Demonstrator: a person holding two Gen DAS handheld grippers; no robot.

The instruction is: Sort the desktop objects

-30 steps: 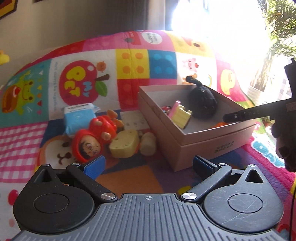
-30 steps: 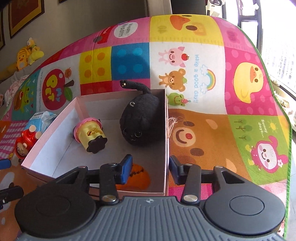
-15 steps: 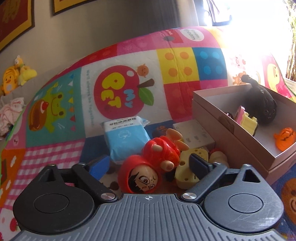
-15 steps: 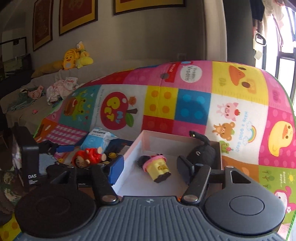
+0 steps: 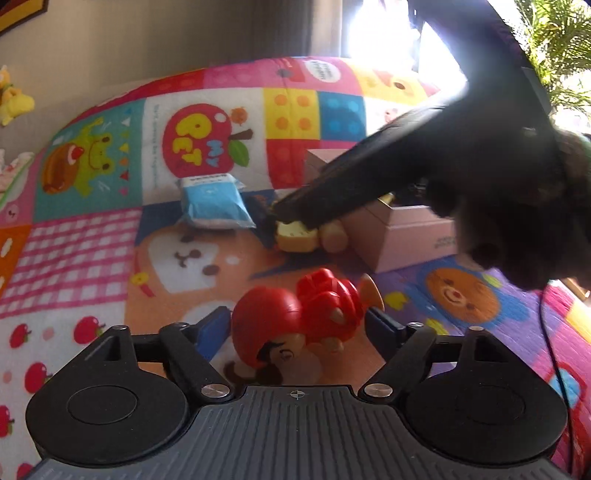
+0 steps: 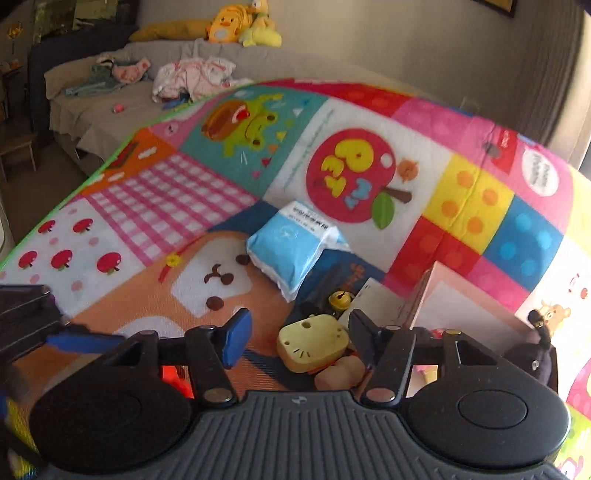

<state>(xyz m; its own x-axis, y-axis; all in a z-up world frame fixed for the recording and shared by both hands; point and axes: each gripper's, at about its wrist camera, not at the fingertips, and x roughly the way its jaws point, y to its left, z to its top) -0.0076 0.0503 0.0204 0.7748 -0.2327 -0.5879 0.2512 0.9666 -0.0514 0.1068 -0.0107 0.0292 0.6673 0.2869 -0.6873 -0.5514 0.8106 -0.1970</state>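
Your left wrist view suffers blown-out window [image 5: 384, 33] glare at top; a blurred dark shape crosses it. Fisheye distortion bows the play mat [image 6: 369, 110]. Right view is evenly lit.

At the bottom of the frame the right claw [image 6: 295, 338] has its jaws apart, having just been closing, with a yellow cheese-shaped toy [image 6: 312, 341] lying between them, untouched by the left finger; contact at the right finger cannot be told. A tan toy [image 6: 340, 373] sits just below it. A blue tissue pack [image 6: 291, 251] lies at centre on the patchwork play mat [image 6: 155, 206]. A small gold bell [image 6: 340, 300] rests beside a white card [image 6: 376, 306]. The pink box [image 6: 465, 299] at right holds a black plush cat [image 6: 532, 358].
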